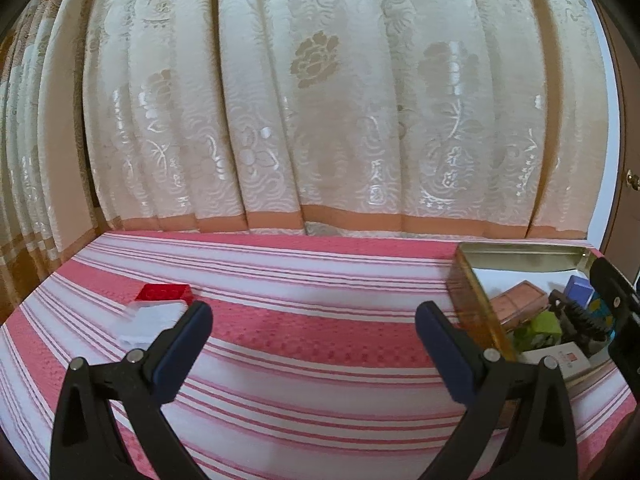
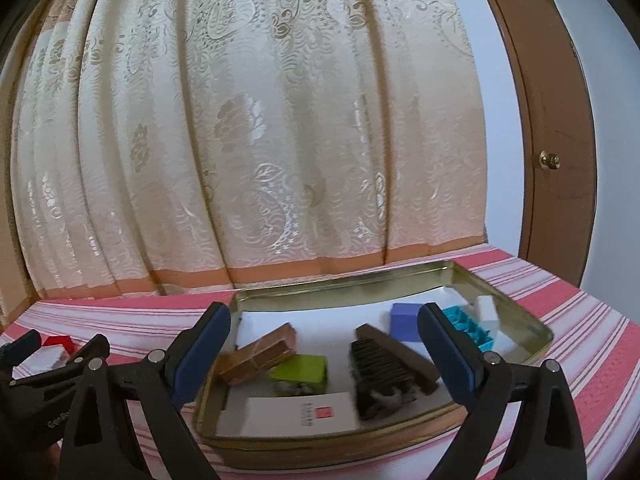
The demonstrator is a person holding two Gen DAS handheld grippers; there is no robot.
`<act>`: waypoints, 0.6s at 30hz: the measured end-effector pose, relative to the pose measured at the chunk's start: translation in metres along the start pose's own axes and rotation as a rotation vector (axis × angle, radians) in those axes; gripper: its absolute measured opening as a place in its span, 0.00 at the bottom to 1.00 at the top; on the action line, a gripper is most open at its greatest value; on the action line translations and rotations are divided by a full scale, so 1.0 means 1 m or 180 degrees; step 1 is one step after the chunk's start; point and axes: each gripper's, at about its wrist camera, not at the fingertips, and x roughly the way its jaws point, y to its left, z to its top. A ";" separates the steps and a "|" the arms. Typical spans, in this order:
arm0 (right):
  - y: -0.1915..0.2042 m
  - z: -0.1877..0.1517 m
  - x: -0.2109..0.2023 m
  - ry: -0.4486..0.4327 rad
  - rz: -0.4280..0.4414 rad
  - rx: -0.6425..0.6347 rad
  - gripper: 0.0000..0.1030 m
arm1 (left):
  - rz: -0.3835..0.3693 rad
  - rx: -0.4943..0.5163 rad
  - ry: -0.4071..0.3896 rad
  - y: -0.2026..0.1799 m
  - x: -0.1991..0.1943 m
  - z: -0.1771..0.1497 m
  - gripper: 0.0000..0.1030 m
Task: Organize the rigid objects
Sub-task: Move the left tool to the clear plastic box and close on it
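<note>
Hiding white block [image 1: 154, 322] partly: left tongs [image 1: 314, 326] | red block [image 1: 164, 292] blurred

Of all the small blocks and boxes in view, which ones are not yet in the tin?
The red block and the white box in front of it. Both lie on the striped cloth by the left gripper; all the others sit inside the tin.

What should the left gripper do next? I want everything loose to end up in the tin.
Probably ease the left gripper forward and to its left, toward the white block and the red brick behind it. Those two lie on the striped cloth, outside the gold tin, and the jaws stand open and empty, so the nearer white block looks the easiest first pick.
</note>
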 end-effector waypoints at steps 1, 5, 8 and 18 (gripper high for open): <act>0.004 0.000 0.000 0.0001 0.0017 0.0015 0.93 | 0.0016 0.0002 0.0004 0.004 0.001 0.000 1.00; 0.020 -0.002 -0.001 0.0018 0.0095 0.0011 0.93 | 0.0083 -0.0009 0.0029 0.018 0.005 0.002 1.00; 0.035 -0.004 -0.001 0.0034 0.0143 -0.0023 0.93 | 0.0137 -0.0030 0.0052 0.030 0.009 0.003 1.00; 0.077 -0.007 0.000 0.0077 0.0344 -0.0041 0.93 | 0.0310 -0.0113 0.0162 0.073 0.022 0.004 1.00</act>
